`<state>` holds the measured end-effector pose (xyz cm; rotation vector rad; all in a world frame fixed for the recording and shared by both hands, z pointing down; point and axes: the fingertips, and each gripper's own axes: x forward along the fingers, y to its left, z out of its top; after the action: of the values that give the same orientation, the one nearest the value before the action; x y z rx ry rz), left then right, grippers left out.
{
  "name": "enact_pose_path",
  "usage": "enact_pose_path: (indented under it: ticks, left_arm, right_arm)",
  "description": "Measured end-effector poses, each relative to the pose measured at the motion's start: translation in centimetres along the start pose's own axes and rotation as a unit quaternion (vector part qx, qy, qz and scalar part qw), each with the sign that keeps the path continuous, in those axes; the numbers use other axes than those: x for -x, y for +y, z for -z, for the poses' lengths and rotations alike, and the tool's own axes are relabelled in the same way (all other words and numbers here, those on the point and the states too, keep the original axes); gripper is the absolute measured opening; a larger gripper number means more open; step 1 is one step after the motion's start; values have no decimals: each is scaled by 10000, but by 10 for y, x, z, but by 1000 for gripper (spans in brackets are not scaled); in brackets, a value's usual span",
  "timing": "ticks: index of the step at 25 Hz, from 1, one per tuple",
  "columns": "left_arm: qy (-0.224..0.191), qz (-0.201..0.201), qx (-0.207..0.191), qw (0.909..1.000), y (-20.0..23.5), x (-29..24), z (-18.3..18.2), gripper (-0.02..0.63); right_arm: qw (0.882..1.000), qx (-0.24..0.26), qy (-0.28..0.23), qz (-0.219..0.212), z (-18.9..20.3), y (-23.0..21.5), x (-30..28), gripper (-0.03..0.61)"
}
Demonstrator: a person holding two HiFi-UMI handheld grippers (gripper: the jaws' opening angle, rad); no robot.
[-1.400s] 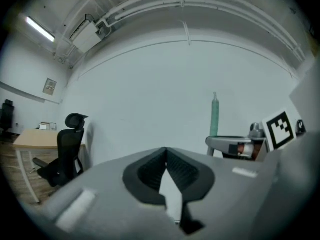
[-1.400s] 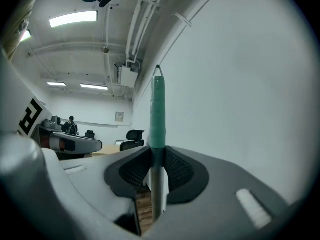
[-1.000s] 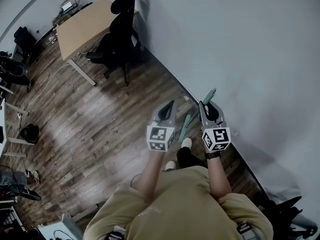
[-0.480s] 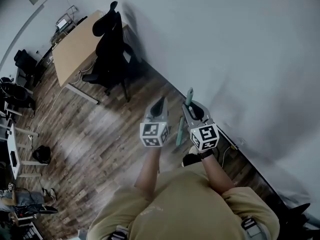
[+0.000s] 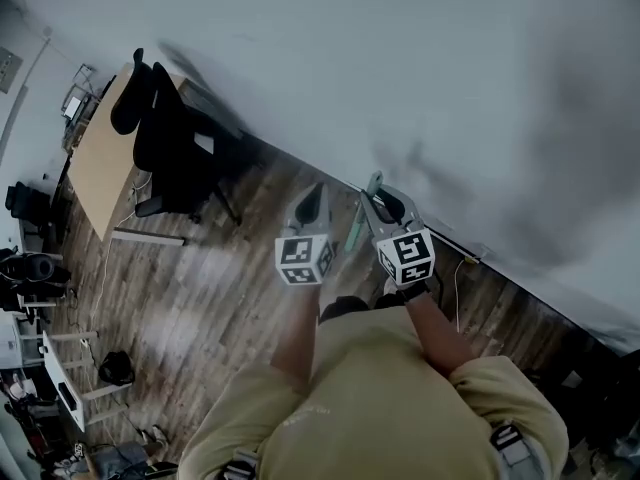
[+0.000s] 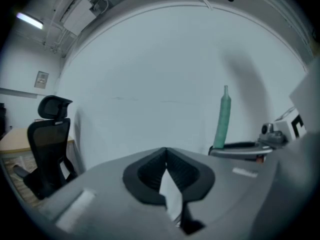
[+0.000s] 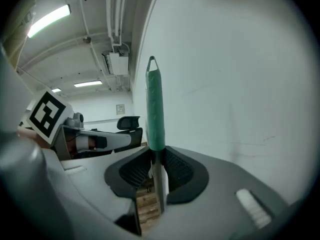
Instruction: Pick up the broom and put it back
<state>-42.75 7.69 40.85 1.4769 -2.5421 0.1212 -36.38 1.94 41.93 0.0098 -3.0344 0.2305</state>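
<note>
The broom has a green grip (image 7: 155, 109) over a thin metal shaft (image 7: 159, 184) and stands upright. My right gripper (image 7: 159, 156) is shut on the shaft just below the grip, close to the white wall. From the head view the green handle (image 5: 353, 232) shows between the two grippers, with the right gripper (image 5: 373, 196) at its top. My left gripper (image 5: 312, 196) hangs beside it on the left, apart from the broom. Its jaws (image 6: 166, 151) meet at the tips with nothing between them. In the left gripper view the green grip (image 6: 222, 118) rises above the right gripper (image 6: 242, 149). The broom's head is hidden.
A white wall (image 5: 450, 88) stands directly ahead, its baseboard running across the wooden floor (image 5: 200, 298). A black office chair (image 5: 165, 143) and a wooden desk (image 5: 95, 163) stand to the left. A cable (image 5: 458, 268) hangs near the baseboard at right. More furniture lines the far left edge.
Both grippers and the broom have been carried nearer the wall. The view has swung, so chair and desk have slid left. The right gripper's hold on the broom is unchanged.
</note>
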Motion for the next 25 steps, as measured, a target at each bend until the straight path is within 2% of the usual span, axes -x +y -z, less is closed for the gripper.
enact_pose_path:
  ticks: [5, 9, 14, 17, 21, 25]
  left_arm:
    - [149, 616, -169, 9978, -9, -41, 3, 0]
    - [413, 1312, -238, 9902, -33, -82, 18, 0]
    - [828, 2403, -66, 9671, -84, -114, 41, 0]
    - [1015, 2926, -159, 9507, -106, -120, 58, 0]
    - [1341, 3429, -194, 9296, -128, -116, 92, 0]
    - [1597, 3729, -355, 9133, -134, -110, 124, 0]
  right_arm:
    - [9967, 23, 228, 777, 18, -36, -1, 86]
    - [9850, -211, 603, 1606, 48, -74, 7, 86]
    - [9581, -669, 932, 2625, 80, -107, 38, 91]
    - [9419, -850, 1048, 3077, 98, -115, 55, 91]
    - [9186, -1159, 1228, 3574, 138, -120, 81, 91]
    - [8927, -1539, 1367, 4009, 184, -124, 98, 92]
